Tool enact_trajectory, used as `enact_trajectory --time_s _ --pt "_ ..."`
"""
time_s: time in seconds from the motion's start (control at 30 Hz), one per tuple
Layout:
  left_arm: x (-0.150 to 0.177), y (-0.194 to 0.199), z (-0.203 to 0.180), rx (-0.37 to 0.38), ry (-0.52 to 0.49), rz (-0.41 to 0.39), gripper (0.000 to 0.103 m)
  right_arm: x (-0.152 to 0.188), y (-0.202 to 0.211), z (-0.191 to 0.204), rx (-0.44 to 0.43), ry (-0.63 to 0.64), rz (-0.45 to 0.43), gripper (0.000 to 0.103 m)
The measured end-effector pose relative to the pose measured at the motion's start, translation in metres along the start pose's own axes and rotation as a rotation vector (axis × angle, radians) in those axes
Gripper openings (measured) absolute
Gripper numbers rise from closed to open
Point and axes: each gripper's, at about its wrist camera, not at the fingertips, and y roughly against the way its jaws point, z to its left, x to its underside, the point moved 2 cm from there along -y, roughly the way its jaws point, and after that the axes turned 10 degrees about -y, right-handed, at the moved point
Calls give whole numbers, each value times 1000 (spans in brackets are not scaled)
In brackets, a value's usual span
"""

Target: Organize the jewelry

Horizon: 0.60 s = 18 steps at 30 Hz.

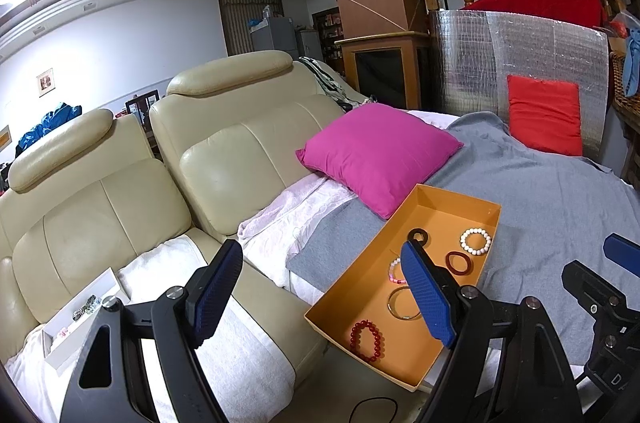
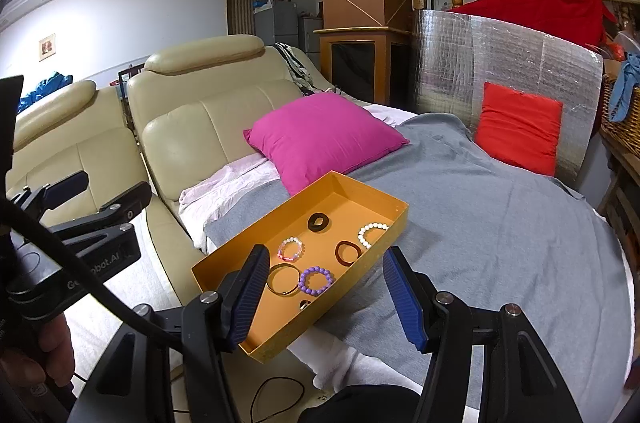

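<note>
Both tools, left tool (image 1: pixel 324 293) and right tool (image 2: pixel 326 297), are held wide and empty before the orange tray (image 2: pixel 224 259) of bracelets.

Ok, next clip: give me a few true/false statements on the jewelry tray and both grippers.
1. The orange tray rests on the grey blanket. True.
2. The purple bead bracelet lies outside the tray. False: it lies inside.
3. The right gripper holds a bracelet. False: its jaws are open and empty.
4. The left gripper is open, holding nothing. True.
5. The white bead bracelet lies in the tray. True.
</note>
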Motion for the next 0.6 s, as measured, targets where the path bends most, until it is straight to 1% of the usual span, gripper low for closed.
enact_trajectory --time_s 0.6 --pt "2 -1 2 1 6 9 82 0 -1 4 1 11 1 63"
